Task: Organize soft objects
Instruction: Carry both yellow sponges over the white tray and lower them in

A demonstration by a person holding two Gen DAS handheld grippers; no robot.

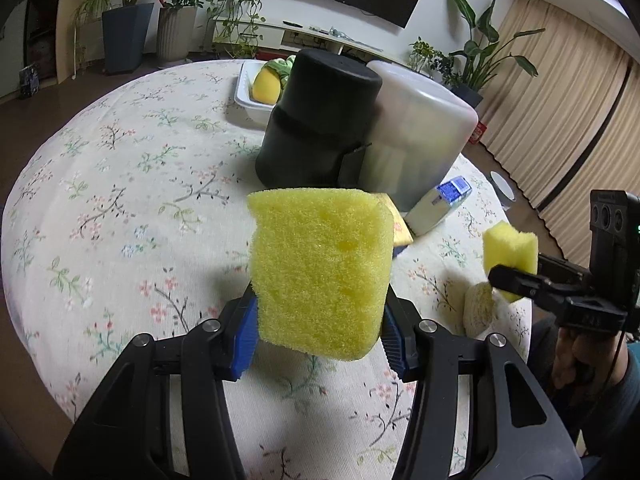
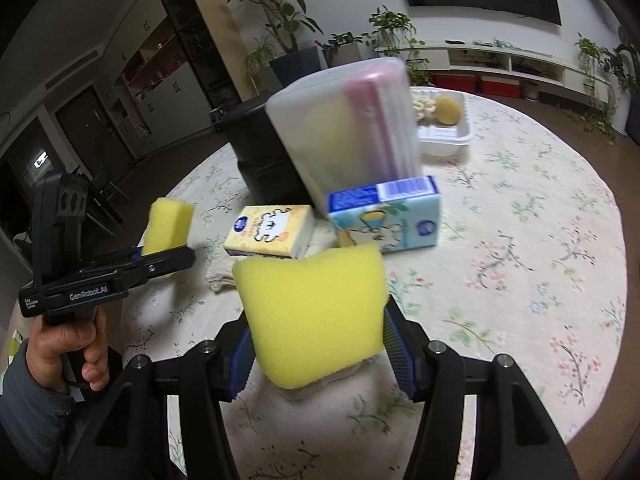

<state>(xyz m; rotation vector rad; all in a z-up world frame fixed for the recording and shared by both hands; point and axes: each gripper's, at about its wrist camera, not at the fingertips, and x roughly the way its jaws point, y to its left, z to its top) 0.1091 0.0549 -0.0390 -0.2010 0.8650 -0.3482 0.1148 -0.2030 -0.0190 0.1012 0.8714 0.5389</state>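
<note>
White tray (image 1: 244, 98) holds yellow plush (image 1: 266, 86).

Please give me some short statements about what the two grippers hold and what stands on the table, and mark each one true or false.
1. Each gripper holds a yellow sponge. True: the left gripper is shut on one sponge, the right gripper on another sponge.
2. The white tray is empty. False: it holds a round yellow item and a pale knitted one.
3. Two tissue packs lie on the table. True: a yellow pack and a blue pack lie near the bins.
4. The black bin stands far from the clear box. False: they are side by side.
5. The tablecloth is plain white. False: it has a flower print.
</note>
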